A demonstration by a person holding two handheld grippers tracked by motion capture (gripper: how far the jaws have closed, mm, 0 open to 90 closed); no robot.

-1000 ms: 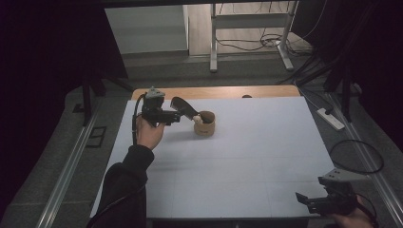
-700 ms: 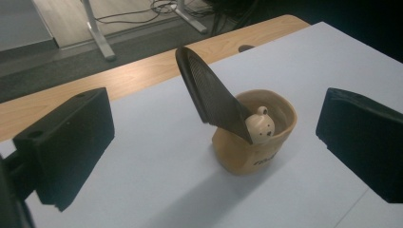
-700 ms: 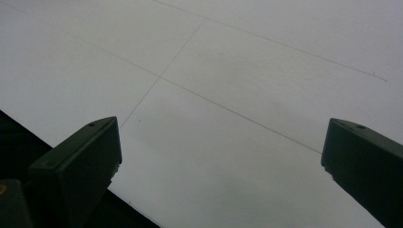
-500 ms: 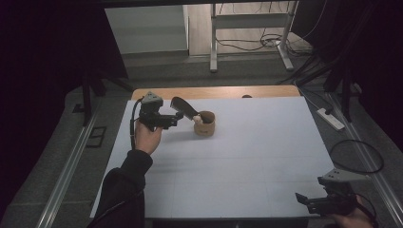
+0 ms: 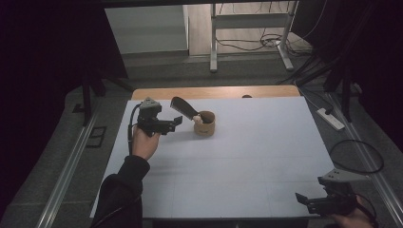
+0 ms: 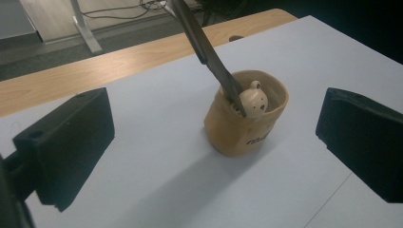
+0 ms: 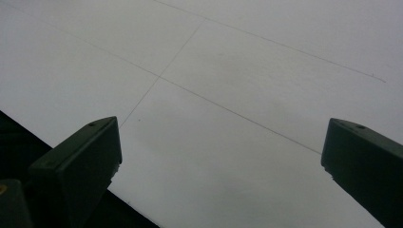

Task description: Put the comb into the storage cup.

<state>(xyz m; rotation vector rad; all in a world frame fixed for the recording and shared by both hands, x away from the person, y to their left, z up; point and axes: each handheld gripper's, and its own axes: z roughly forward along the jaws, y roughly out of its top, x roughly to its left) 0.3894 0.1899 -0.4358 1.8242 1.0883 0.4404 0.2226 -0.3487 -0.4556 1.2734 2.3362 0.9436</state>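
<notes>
A tan cup (image 5: 205,124) (image 6: 247,123) stands on the white table (image 5: 228,161) toward the back left. A dark flat tool (image 5: 184,109) (image 6: 204,47) leans out of it to the left, and a small cream bear-shaped piece (image 6: 253,99) sits at its rim. My left gripper (image 5: 175,122) (image 6: 214,152) hovers just left of the cup, open, with empty jaws pointing at it. At the table's front right corner my right gripper (image 5: 306,202) (image 7: 223,156) is held low and open over bare table.
A wooden strip (image 5: 214,91) runs along the table's far edge. A power strip (image 5: 330,118) and cables lie on the floor to the right, and a metal frame (image 5: 247,28) stands behind the table. The front table edge (image 7: 71,156) is close under my right gripper.
My left gripper has drawn back slightly from the cup, toward the left. The right gripper has stayed in place.
</notes>
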